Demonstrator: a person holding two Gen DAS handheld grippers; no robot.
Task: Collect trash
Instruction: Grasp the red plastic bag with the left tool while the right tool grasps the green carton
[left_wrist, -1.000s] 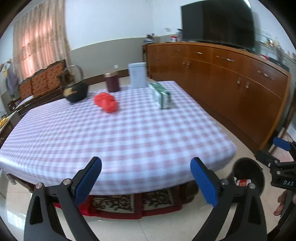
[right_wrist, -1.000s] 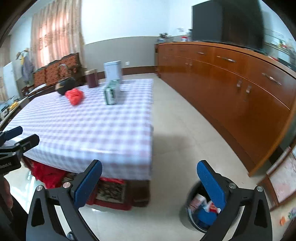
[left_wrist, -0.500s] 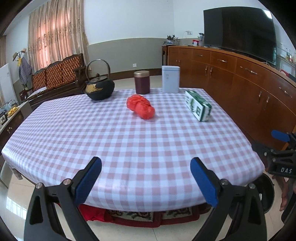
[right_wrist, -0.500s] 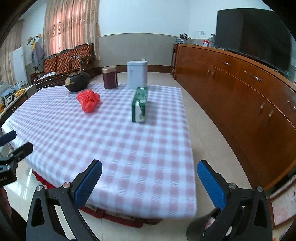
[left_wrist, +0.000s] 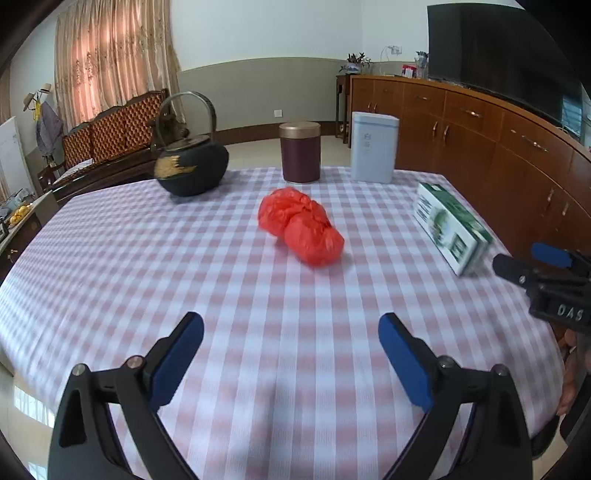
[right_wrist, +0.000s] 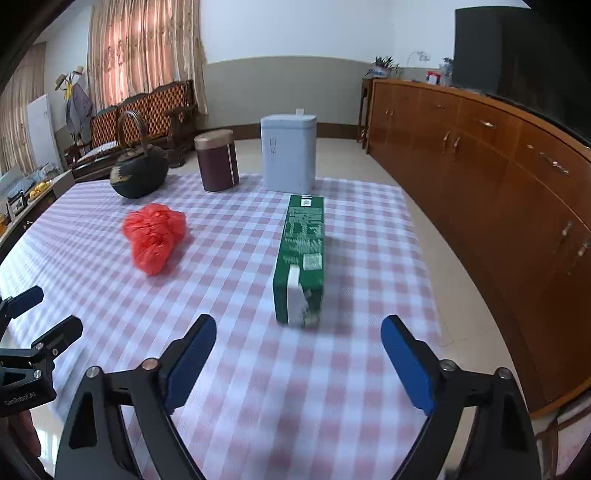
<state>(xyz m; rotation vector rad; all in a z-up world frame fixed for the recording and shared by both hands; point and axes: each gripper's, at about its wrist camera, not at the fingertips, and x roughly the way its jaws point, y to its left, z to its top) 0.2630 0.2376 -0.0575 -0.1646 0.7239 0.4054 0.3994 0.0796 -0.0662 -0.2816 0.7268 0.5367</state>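
Checked table (left_wrist: 110, 258) across most of the frame. Long wooden sideboard (right_wrist: 498, 177) along the right edge. Left gripper (left_wrist: 290, 334) at bottom centre of its view, jaws spread wide, nothing between them. Right gripper (right_wrist: 298, 338) at bottom centre of its view, likewise spread and empty, the green carton (right_wrist: 301, 254) lying lengthwise just above it at centre. Black kettle (left_wrist: 190, 166), upper left. Pale blue tin (left_wrist: 374, 147), upper right of centre. Crumpled red bag (left_wrist: 301, 230) at centre. Maroon canister (left_wrist: 300, 152), upper centre.
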